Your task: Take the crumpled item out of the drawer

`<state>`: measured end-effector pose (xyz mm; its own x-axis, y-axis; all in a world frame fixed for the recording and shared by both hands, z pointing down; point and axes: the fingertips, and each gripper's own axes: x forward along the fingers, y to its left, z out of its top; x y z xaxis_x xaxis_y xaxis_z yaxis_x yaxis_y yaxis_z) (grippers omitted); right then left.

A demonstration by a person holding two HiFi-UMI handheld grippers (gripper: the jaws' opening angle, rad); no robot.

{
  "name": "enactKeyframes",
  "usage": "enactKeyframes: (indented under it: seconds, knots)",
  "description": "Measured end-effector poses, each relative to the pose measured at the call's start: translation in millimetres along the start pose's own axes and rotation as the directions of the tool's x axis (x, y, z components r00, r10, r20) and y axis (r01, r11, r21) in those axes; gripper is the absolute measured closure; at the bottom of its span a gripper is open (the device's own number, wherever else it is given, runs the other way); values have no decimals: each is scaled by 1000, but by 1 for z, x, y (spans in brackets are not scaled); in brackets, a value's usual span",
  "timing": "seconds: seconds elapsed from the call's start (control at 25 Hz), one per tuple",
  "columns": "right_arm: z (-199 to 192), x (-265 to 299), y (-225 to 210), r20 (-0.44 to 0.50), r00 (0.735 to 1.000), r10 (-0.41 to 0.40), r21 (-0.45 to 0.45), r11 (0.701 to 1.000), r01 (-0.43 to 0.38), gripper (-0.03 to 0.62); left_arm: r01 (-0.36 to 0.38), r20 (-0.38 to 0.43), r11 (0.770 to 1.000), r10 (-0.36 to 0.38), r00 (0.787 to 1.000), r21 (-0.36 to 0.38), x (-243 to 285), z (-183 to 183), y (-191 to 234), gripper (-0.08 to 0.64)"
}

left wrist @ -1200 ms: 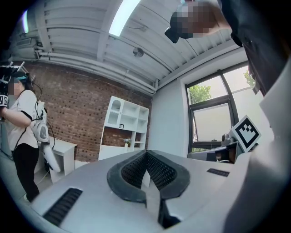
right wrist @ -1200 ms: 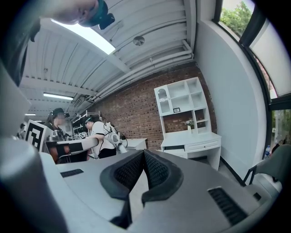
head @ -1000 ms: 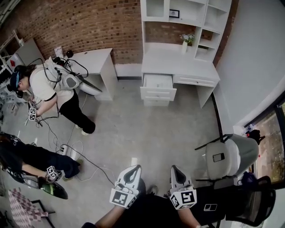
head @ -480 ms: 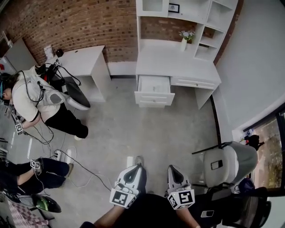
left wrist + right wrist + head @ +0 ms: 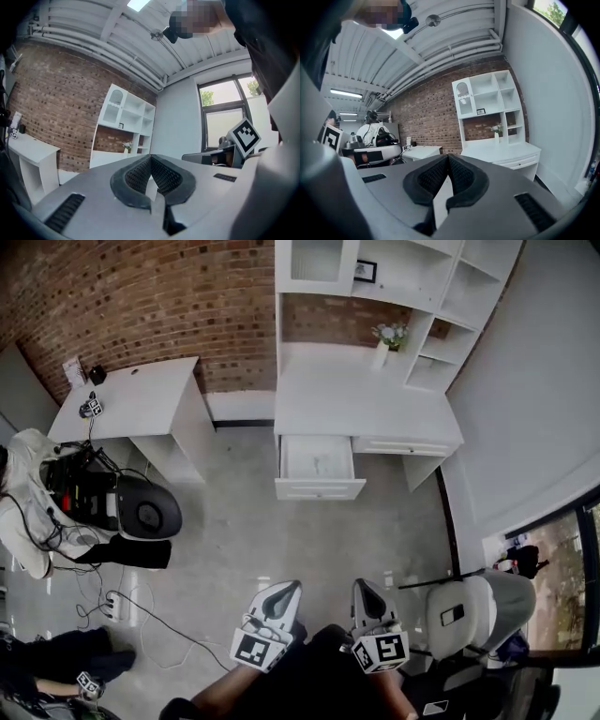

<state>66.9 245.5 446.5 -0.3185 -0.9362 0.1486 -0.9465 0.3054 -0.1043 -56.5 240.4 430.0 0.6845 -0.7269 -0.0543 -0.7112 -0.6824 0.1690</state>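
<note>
drawer (image 5: 319,489) open, well apart from left gripper (image 5: 292,587), right gripper (image 5: 362,585); both closed, empty.

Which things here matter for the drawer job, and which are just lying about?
Job: open drawer, white desk, left gripper, right gripper (both shut, empty).
Lying about: vase, picture frame, chair, side table.

The drawer (image 5: 316,465) under the white desk (image 5: 366,409) stands pulled open.
</note>
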Motion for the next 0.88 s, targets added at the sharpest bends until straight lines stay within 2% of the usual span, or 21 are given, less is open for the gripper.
enactKeyframes:
  seconds: [0.32,0.6,0.88]
  knots:
    - [9,115,-38,-34,998,44,2,999,-44,578,-47,-26,999,46,999,-28,77,-1,72,537]
    - [17,225,-95,-30,991,133,24,991,-132,578,-112,-48,994,111,993,-5,177,-11,132,537]
    - [24,319,-161,-73,980,183,29,983,-181,578,-149,-42,989,149,988,0,275,4,174,537]
